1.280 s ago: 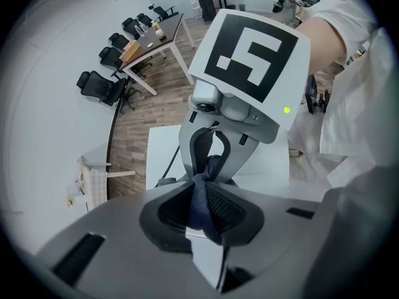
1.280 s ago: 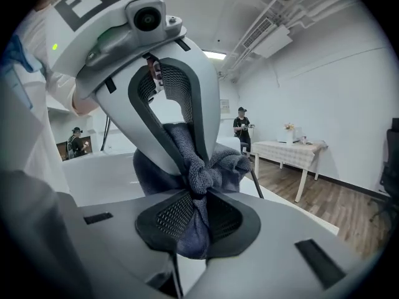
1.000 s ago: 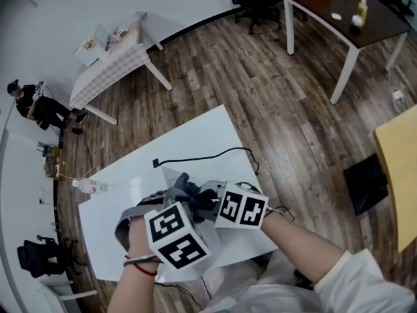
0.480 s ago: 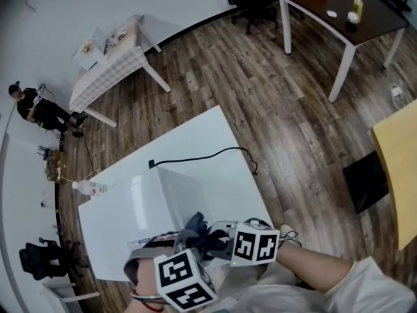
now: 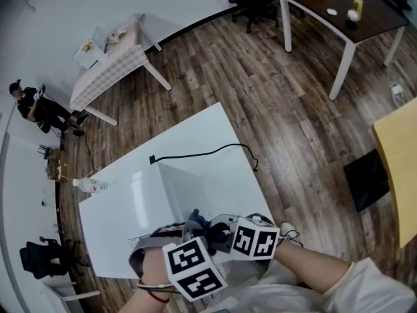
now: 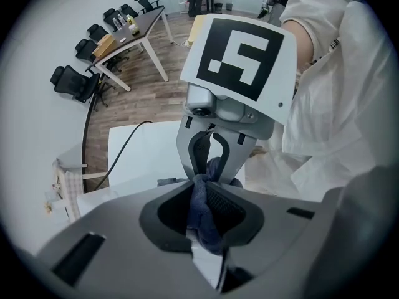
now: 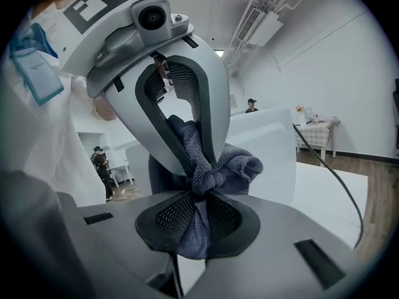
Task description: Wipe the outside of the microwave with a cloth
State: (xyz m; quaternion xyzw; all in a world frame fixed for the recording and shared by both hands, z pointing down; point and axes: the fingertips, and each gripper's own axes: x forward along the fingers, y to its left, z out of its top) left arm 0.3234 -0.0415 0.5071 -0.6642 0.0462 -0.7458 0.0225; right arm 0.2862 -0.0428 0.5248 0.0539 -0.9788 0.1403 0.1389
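Nearest the person, a grey-blue cloth (image 7: 240,164) is bunched and gripped from two sides. The left claw (image 6: 206,220), pointing straight down, is clenched on one part of it. The right claw (image 7: 196,220), held nearly level, is clenched on another part. The two claw tips are seen almost touching, with the cloth knotted between them. Just beyond them lies the white microwave (image 5: 189,188), standing on a white bench (image 5: 202,132). The cloth is held at the near edge of the microwave's top; whether it presses on the surface cannot be told. From there the top stretches away from the person, so the unwiped surface lies ahead of both claws, and neither hand is plainly nearer. A glossy side face is shown to the left. A black cord (image 5: 195,154) is laid across the bench past the far end of the microwave. Open bench is left on the left and far sides, while on the right the bench edge runs close by. A small bottle (image 5: 91,186) lies at the left edge of the bench. Farther off, wooden floor (image 5: 273,90) and other tables are seen.
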